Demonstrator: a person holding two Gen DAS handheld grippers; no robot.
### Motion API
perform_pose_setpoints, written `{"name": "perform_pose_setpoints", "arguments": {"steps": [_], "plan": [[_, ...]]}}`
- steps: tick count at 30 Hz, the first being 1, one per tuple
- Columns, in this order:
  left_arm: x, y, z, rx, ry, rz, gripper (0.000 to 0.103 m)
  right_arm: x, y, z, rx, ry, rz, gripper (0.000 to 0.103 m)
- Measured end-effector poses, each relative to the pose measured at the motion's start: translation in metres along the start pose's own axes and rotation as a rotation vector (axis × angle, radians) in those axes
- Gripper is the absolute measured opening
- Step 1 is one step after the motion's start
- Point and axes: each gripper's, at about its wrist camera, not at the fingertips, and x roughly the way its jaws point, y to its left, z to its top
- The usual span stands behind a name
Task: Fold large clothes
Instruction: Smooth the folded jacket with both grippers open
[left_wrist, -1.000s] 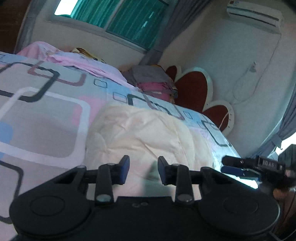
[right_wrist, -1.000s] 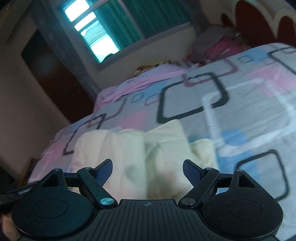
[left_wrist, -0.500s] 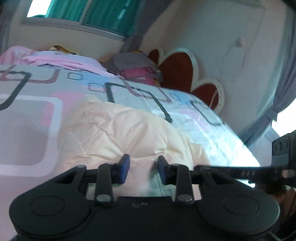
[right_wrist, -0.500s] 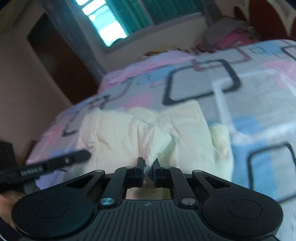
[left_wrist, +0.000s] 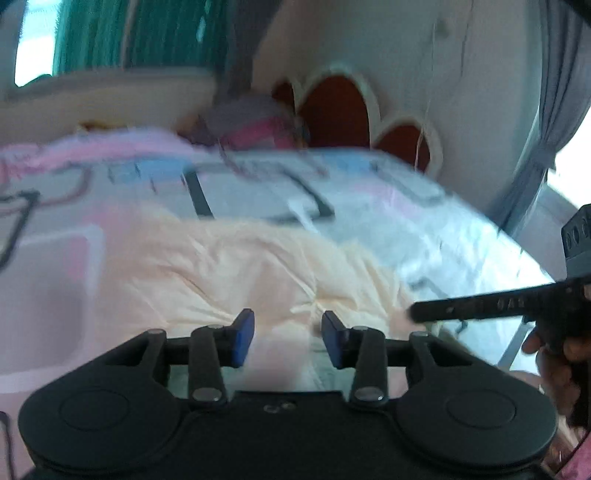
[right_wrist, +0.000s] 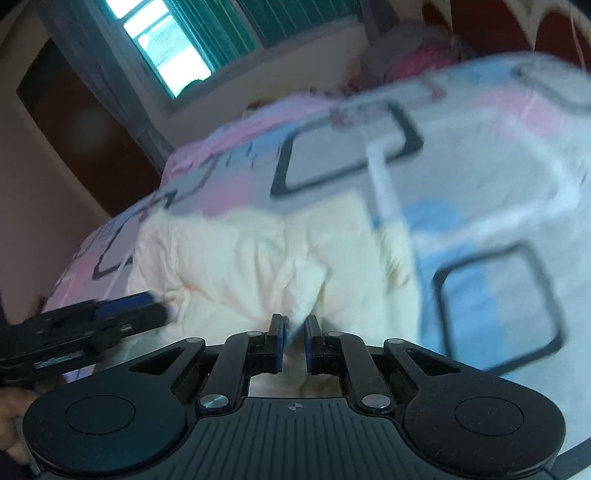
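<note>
Right wrist view shows your right tongs (right_wrist: 294, 341) pressed nearly together, pinching a raised fold of the cream garment (right_wrist: 258, 266), which lies crumpled on the patterned bed (right_wrist: 498, 177) just ahead of both tongs. Your left tongs (left_wrist: 287, 338) are partly spread and have just been opening; cloth lies below the gap, but the pads don't press on it. You appear to be at the gripping step, one side secured. Next, I judge, you need to close the left tongs on the edge in front of them before lifting both together.
</note>
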Motion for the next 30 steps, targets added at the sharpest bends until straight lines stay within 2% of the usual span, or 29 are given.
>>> {"name": "perform_pose_setpoints", "arguments": {"steps": [3,5,8,11,14,18,24,30], "plan": [[-0.024,0.028,0.002,-0.072,-0.088,0.066,0.039,-0.009,0.021,0.023,-0.04,-0.051,0.02,0.009],[-0.024,0.051,0.007,-0.14,-0.096,0.102,0.038,-0.002,0.044,0.036,-0.092,-0.04,0.029,0.009],[-0.011,0.073,0.017,-0.199,-0.095,0.084,0.036,0.025,0.08,0.045,-0.178,0.004,0.041,0.009],[0.011,0.076,0.024,-0.202,-0.077,0.038,0.033,0.056,0.098,0.04,-0.214,0.05,0.024,0.009],[0.031,0.067,0.03,-0.171,-0.053,0.003,0.033,0.079,0.088,0.034,-0.177,0.088,-0.044,0.009],[0.06,0.053,0.034,-0.125,0.026,-0.006,0.033,0.098,0.058,0.027,-0.121,0.12,-0.107,0.009],[0.101,0.034,0.03,-0.04,0.161,-0.024,0.033,0.097,0.011,0.013,-0.008,0.129,-0.095,0.009],[0.11,0.023,0.021,0.028,0.182,0.003,0.033,0.098,0.003,0.005,0.006,0.12,-0.083,0.009]]}}
